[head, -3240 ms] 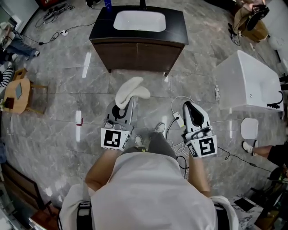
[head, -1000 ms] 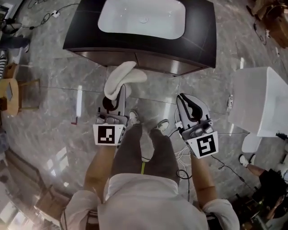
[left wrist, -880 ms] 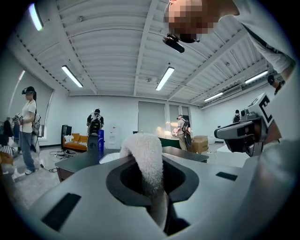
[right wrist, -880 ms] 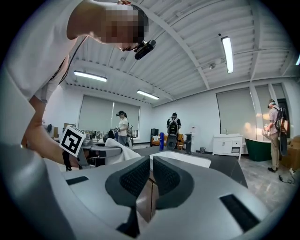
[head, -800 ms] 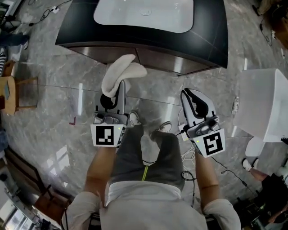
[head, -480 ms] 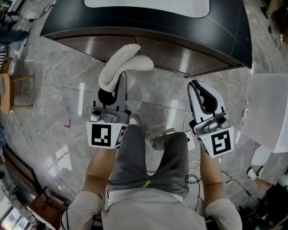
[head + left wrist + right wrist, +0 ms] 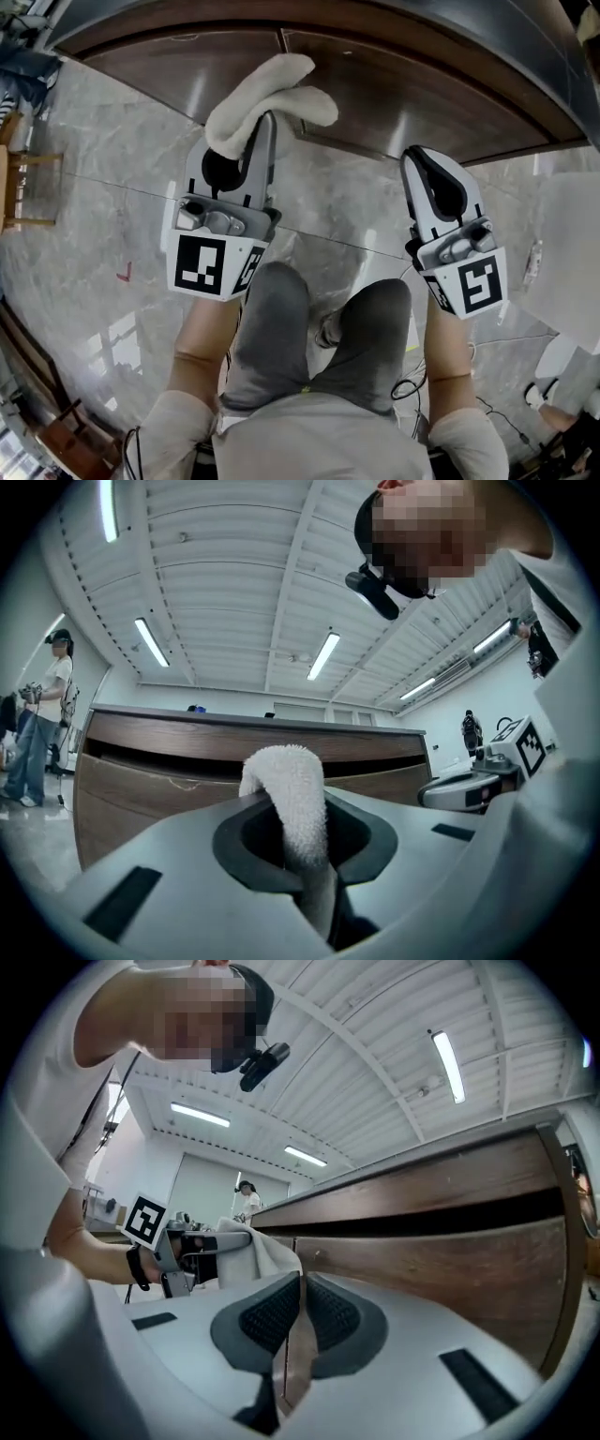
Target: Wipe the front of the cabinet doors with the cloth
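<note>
Head view: the dark wooden cabinet doors run across the top, and both grippers are held just short of them above the grey marble floor. The left gripper points at the doors close to the seam between two of them. Its jaws pinch the white cloth, whose folded bulk sticks out past the jaw tips and overlaps the lower edge of the doors; whether it touches the wood cannot be told. In the left gripper view the cloth rises as a thick terry loop from between the pads, with the brown door front just behind it. The right gripper is further along the doors, well apart from the cloth, its tips also aimed at the wood. In the right gripper view its ribbed pads are pressed together with nothing held, the door front close ahead. The person's legs in grey trousers show on the side of the grippers away from the doors
</note>
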Demonstrator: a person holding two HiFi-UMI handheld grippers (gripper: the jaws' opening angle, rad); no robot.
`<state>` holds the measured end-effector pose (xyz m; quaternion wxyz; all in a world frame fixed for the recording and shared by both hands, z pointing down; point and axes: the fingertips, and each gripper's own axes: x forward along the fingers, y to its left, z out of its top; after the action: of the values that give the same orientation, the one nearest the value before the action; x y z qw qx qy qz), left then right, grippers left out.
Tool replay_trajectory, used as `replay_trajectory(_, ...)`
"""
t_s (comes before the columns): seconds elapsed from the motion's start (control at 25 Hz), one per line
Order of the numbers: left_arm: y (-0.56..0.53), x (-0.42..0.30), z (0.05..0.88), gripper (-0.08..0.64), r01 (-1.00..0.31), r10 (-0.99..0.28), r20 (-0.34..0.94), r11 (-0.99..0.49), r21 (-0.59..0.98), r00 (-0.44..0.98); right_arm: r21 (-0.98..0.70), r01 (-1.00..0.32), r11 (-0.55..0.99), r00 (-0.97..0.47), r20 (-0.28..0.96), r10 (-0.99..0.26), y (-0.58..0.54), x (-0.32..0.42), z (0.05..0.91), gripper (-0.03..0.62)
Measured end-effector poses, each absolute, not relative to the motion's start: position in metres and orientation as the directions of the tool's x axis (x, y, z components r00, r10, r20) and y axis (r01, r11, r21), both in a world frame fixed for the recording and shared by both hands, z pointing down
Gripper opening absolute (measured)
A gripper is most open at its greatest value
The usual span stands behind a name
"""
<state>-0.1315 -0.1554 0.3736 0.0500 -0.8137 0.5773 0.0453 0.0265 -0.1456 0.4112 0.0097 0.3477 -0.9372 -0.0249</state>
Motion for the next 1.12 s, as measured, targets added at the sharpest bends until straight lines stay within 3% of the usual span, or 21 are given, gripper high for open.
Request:
replay_trajectory(0.4,-0.169,-0.132,0.416,0.061,-0.926,-0.890,-0.272,-0.379,-0.004,0.365,0.145,-0.655,0.742,-0.756,-0.112,-0.645,-0.146,0.032,0.472,0.046)
replay_trajectory(0.76,-0.178,-0.144,0.391,0.061,-0.955,-0.905,-0.326,-0.297,0.025,0.273,0.169,-0.667,0.726,-0.745,-0.117,-0.657,-0.138,0.038,0.463,0.046)
replay_trajectory(1.12,-0.207,-0.109,0.387,0.061,-0.937,-0.869,-0.378,-0.350,0.012,0.320,0.161,-0.689,0.707,-0.724,-0.118,-0.679,-0.142,0.052,0.483,0.046)
